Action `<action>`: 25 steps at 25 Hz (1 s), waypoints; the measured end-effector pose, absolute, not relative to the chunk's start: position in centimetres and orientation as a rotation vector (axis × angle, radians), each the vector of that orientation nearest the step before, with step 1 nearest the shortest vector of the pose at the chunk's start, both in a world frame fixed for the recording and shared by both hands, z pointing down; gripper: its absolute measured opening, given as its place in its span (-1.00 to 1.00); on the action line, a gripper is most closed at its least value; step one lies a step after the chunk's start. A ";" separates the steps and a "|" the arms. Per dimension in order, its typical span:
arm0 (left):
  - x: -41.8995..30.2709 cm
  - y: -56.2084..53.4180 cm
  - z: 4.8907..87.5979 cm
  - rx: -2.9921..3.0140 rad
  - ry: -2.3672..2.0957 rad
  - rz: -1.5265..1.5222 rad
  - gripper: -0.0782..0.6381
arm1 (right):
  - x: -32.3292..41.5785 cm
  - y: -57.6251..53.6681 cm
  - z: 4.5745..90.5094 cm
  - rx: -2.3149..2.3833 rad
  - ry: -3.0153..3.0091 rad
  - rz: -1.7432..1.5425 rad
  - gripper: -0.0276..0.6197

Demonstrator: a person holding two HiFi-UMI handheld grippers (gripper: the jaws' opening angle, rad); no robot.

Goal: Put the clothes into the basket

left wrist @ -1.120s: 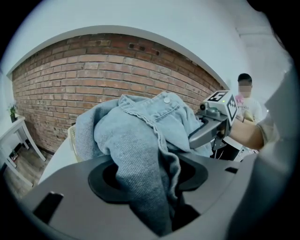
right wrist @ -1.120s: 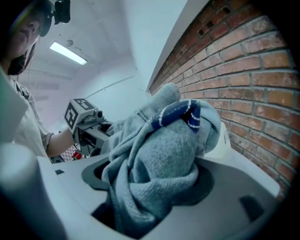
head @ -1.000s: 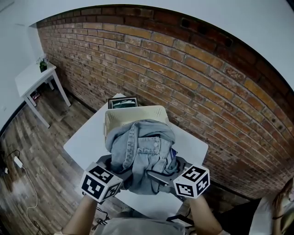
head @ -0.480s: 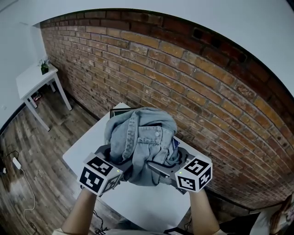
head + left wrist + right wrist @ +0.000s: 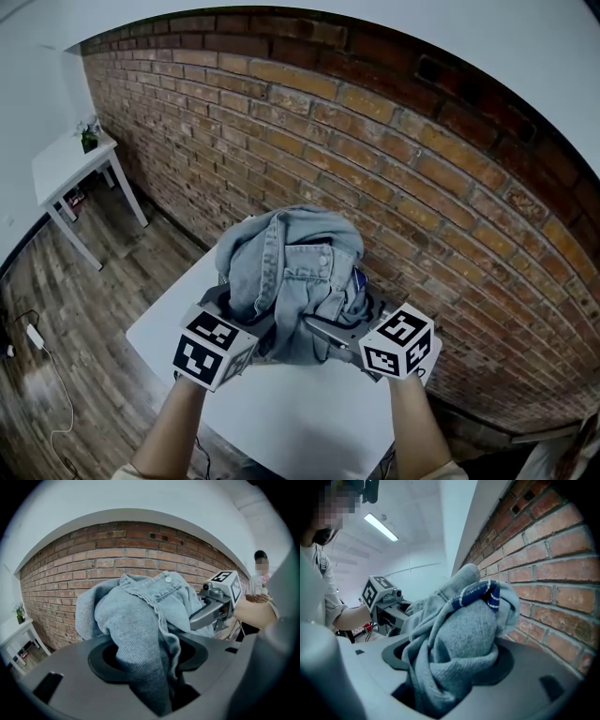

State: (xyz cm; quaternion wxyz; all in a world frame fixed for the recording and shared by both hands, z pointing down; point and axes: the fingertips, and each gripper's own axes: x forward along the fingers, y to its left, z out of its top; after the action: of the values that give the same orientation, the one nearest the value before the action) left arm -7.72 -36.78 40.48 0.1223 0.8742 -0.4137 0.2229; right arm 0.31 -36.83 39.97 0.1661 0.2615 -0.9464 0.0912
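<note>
update: over the last second both claws carried the clothes bundle (image 5: 292,281) forward across the table (image 5: 309,422) toward the brick wall (image 5: 394,141), with a slight lift. a second ago the basket showed just behind the bundle, rim and far wall clear. half a second ago only a sliver was left. now the basket isn't visible at all in the head view, the bundle covers where it stood.

my read: the load is roughly over the basket, so transport is about done and the drop comes next. can't confirm alignment, the rim is hidden in every view.

grip hasn't changed during the carry:
- left claw (image 5: 239,323): partly closed, jaws clamped on a thick fold of the denim jacket (image 5: 140,620). cloth fills the gap and hangs down through it.
- right claw (image 5: 349,339): a bit wider, clamped on a wad of grey knit (image 5: 471,639) with a blue striped trim on top. jaw gap is packed there too.

position: the bundle sits between the two claws and bulges up and forward of them, denim on top with the button placket facing the head camera, knit on the right side next to the wall. the claws hold it from the near lower edge, left and right, tips buried in fabric. nothing touches the table as far as i can see.

risk: dangling folds could catch the rim on release.
</note>
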 end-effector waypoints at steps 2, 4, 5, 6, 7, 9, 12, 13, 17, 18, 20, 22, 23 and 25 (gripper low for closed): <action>-7.6 -37.5 41.7 2.530 -1.205 0.661 -0.07 | 0.4 -37.5 41.1 0.744 -2.680 0.255 0.13; -7.5 -38.0 43.1 2.504 -1.195 0.672 -0.07 | 0.5 -38.1 42.4 0.741 -2.658 0.273 0.13; -7.5 -38.2 43.9 2.487 -1.188 0.678 -0.07 | 0.5 -38.4 43.2 0.739 -2.644 0.291 0.13; -7.5 -38.4 44.7 2.464 -1.179 0.688 -0.07 | 0.5 -38.6 44.0 0.735 -2.627 0.314 0.13; -7.5 -38.4 45.6 2.437 -1.171 0.704 -0.07 | 0.5 -38.7 44.8 0.729 -2.609 0.340 0.13; -7.5 -38.5 47.2 2.380 -1.160 0.741 -0.07 | 0.4 -39.0 46.4 0.718 -2.571 0.397 0.13; -7.6 -38.6 49.0 2.318 -1.125 0.740 -0.07 | 0.5 -39.3 48.1 0.701 -2.521 0.472 0.13; -7.6 -38.6 49.4 2.299 -1.106 0.737 -0.07 | 0.5 -39.5 48.5 0.693 -2.502 0.500 0.13; -7.9 -38.7 51.8 2.219 -1.017 0.763 -0.07 | 0.4 -40.0 50.6 0.671 -2.397 0.606 0.14; -7.9 -38.6 52.5 2.199 -0.994 0.776 -0.07 | 0.5 -40.1 51.2 0.670 -2.365 0.622 0.14; -8.0 -38.4 53.7 2.170 -0.959 0.810 -0.07 | 0.7 -40.1 52.4 0.673 -2.304 0.633 0.14; -8.1 -38.1 54.6 2.157 -0.944 0.868 -0.07 | 1.0 -40.3 53.6 0.687 -2.246 0.626 0.14; -8.2 -38.0 55.1 2.156 -0.942 0.910 -0.07 | 1.1 -40.4 54.2 0.697 -2.217 0.621 0.14; -8.2 -37.7 55.8 2.162 -0.941 1.002 -0.07 | 1.6 -40.5 55.4 0.720 -2.152 0.606 0.15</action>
State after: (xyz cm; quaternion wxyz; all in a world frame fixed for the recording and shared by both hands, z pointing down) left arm -8.24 -37.70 55.77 0.2857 0.8088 -0.3518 0.3747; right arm 1.58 -40.49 55.40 0.3859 0.2828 -0.8452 0.2381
